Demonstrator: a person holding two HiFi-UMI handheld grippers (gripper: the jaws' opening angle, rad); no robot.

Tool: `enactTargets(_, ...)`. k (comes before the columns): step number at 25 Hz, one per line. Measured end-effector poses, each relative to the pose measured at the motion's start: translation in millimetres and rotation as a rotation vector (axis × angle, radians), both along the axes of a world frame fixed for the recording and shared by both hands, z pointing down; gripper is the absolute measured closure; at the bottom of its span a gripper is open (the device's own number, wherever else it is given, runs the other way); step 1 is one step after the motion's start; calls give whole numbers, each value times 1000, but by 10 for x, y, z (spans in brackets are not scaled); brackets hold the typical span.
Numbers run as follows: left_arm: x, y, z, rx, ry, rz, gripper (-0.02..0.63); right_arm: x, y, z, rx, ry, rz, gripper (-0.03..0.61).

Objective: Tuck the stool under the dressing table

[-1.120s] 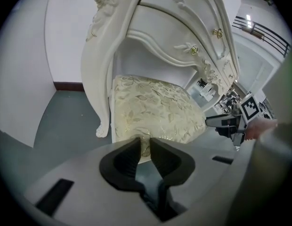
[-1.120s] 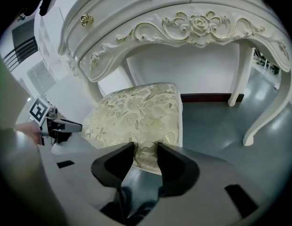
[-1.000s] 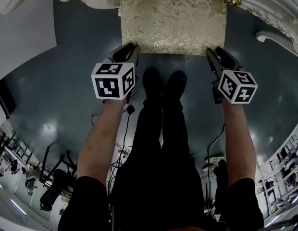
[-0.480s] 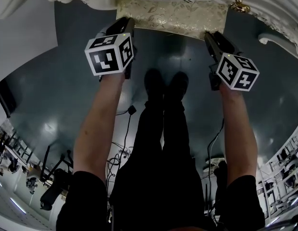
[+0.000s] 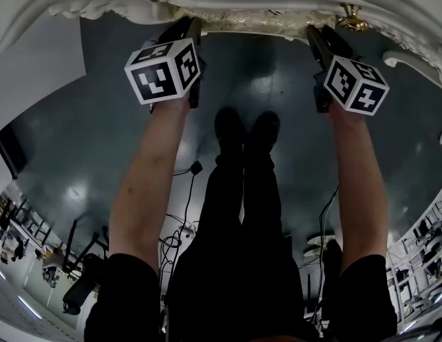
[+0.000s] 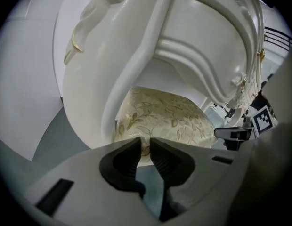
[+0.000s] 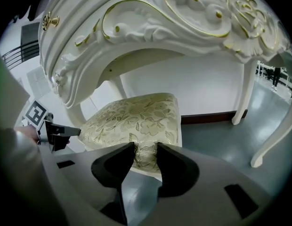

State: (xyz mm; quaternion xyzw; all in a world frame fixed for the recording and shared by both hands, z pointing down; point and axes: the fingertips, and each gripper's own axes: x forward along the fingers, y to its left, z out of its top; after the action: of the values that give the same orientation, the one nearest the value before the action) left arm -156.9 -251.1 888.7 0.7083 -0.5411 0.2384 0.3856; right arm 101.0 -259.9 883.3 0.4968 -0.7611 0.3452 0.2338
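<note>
Stool [image 7: 136, 119]: cream floral cushion, almost wholly beneath the dressing table [image 7: 183, 18]. In the head view, only a thin strip of its near edge shows past the table's carved front rail.
Left gripper [image 6: 145, 142]: at the stool's near left corner, below the dressing table's front rail. Fingers [image 6: 125, 159] clenched to a narrow gap on the cushion edge.
Right gripper [image 7: 146, 149]: at the near right corner, below the same rail. Fingers [image 7: 176, 166] grasping the cushion's corner fabric.
Drawer handle [image 5: 349, 14]: brass, on the dressing table's front.
Floor [image 5: 100, 120]: dark grey, glossy, in front of the dressing table.
</note>
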Motion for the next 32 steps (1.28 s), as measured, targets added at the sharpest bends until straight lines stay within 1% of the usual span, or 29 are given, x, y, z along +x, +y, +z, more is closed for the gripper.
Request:
enactTargets(6, 19, -121, 36, -3, 10, -11, 548, 17, -169, 31, 20, 0, 9, 414)
enactTargets(11, 55, -121, -20, -8, -9, -17, 548, 62, -161, -41, 26, -3, 8, 414)
enactTargets(15, 27, -30, -116, 12, 5, -31, 548, 149, -52, -182, 50, -52, -5, 414)
enactTargets(19, -20, 187, -313, 50, 9, -36, 548, 200, 193, -435, 89, -94, -15, 427)
enactTargets(22, 90, 411, -570, 69, 20, 13, 548, 162, 450, -773, 122, -120, -63, 442)
enactTargets(24, 195, 631, -760, 66, 38, 53, 555, 132, 691, -1037, 133, -125, -112, 457)
enactTargets(26, 264, 835, -1002, 61, 60, 73, 562, 95, 908, -1349, 143, -130, -158, 467)
enactTargets(29, 326, 1039, -1552, 84, 79, 99, 572, 34, 1109, -1960, 172, -167, -180, 481)
enactTargets(32, 385, 1202, -2227, 135, 83, 129, 575, -13, 1249, -2628, 213, -204, -178, 489)
